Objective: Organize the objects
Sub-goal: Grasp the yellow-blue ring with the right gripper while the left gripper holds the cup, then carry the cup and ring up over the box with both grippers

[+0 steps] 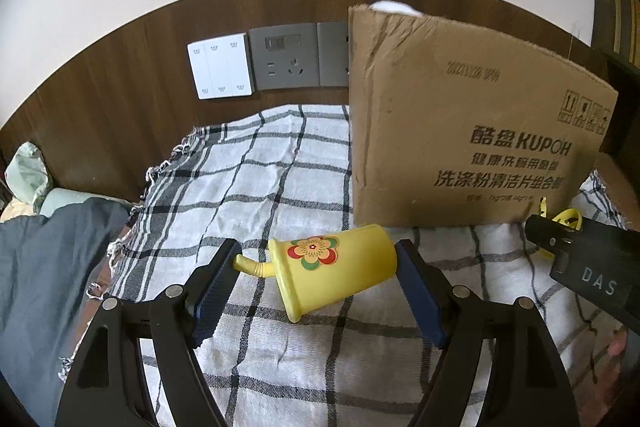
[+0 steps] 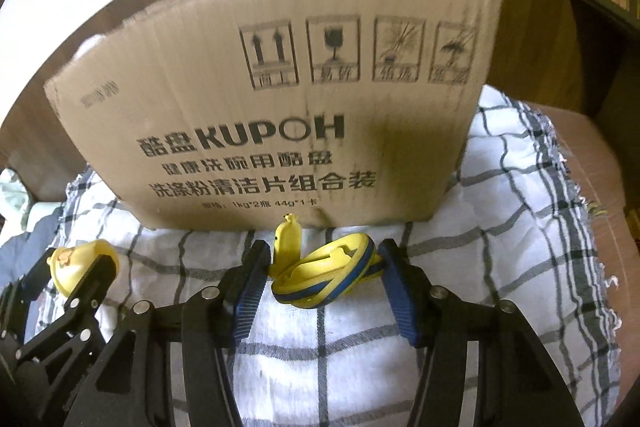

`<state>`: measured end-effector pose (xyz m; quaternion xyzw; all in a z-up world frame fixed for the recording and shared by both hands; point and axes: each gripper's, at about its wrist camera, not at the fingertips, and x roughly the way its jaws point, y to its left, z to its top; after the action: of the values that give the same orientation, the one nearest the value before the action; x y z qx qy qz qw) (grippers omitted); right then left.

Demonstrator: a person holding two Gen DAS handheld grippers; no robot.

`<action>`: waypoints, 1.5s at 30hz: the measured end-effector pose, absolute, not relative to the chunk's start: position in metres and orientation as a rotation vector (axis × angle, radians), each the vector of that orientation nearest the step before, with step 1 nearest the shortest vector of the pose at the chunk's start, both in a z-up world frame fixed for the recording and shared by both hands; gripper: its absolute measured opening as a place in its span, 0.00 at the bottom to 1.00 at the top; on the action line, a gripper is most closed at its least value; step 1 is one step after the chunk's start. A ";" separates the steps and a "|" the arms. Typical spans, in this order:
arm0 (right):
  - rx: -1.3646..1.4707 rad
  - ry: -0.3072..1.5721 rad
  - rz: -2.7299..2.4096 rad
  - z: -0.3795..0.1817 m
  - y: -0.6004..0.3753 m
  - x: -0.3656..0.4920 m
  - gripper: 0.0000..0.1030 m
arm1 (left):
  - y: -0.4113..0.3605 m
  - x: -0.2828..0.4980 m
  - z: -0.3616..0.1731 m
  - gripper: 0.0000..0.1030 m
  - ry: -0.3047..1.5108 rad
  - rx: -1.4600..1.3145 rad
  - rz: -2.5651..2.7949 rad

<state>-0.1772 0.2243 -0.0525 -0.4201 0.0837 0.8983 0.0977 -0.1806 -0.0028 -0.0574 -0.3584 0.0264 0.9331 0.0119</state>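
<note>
Mid-pickup on the checked cloth (image 1: 256,163), close before the cardboard box (image 1: 460,131): left gripper (image 1: 316,267) clamped end to end on yellow cup (image 1: 332,267); right gripper (image 2: 324,267) pinching yellow slipper (image 2: 324,281); next, probably lifting both over the box rim.

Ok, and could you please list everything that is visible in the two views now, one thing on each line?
cardboard box: one, brown, standing at the back of the cloth
checked cloth: one, white and grey, under everything
cup: one, yellow with a flower and a straw, lying on its side
slipper: one, yellow and blue, in front of the box
duck-shaped piece: one, yellow, upright beside the slipper
switch panel: one, white, on the wooden wall
socket panels: two, grey, right of the switches
fabric: one, blue-grey, at the far left
left gripper: black, blue pads, around the cup
right gripper: black, blue pads, closed on the slipper
</note>
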 end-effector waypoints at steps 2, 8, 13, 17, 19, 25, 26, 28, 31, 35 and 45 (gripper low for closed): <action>-1.220 0.241 2.676 -0.045 0.222 -0.170 0.54 | -0.001 -0.179 -0.053 0.75 0.084 -1.106 2.914; -1.143 0.231 2.723 -0.027 0.221 -0.160 0.54 | 0.007 -0.170 -0.032 0.75 0.092 -1.048 2.924; -1.082 0.242 2.754 -0.002 0.222 -0.153 0.54 | 0.016 -0.162 -0.010 0.75 0.108 -0.980 2.926; -1.029 0.241 2.779 0.025 0.233 -0.146 0.54 | 0.023 -0.156 0.010 0.75 0.124 -0.910 2.933; -1.000 0.238 2.791 0.035 0.235 -0.143 0.54 | 0.026 -0.157 0.021 0.75 0.126 -0.880 2.932; -0.908 0.225 2.816 0.067 0.241 -0.144 0.54 | 0.032 -0.162 0.050 0.75 0.131 -0.796 2.939; -0.894 0.225 2.819 0.073 0.242 -0.145 0.54 | 0.032 -0.163 0.054 0.75 0.132 -0.787 2.938; -0.866 0.222 2.824 0.083 0.245 -0.147 0.54 | 0.035 -0.166 0.061 0.75 0.134 -0.767 2.935; -0.842 0.221 2.827 0.096 0.248 -0.154 0.54 | 0.038 -0.174 0.071 0.75 0.136 -0.744 2.927; -0.834 0.226 2.826 0.105 0.252 -0.168 0.54 | 0.039 -0.189 0.078 0.75 0.130 -0.740 2.915; -0.884 0.261 2.813 0.104 0.265 -0.209 0.54 | 0.049 -0.227 0.082 0.75 0.148 -0.744 2.882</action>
<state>-0.2090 0.2654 0.1040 -0.2975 0.0877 0.9464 0.0907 -0.2268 0.0490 0.0822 -0.2487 0.0495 0.9640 0.0805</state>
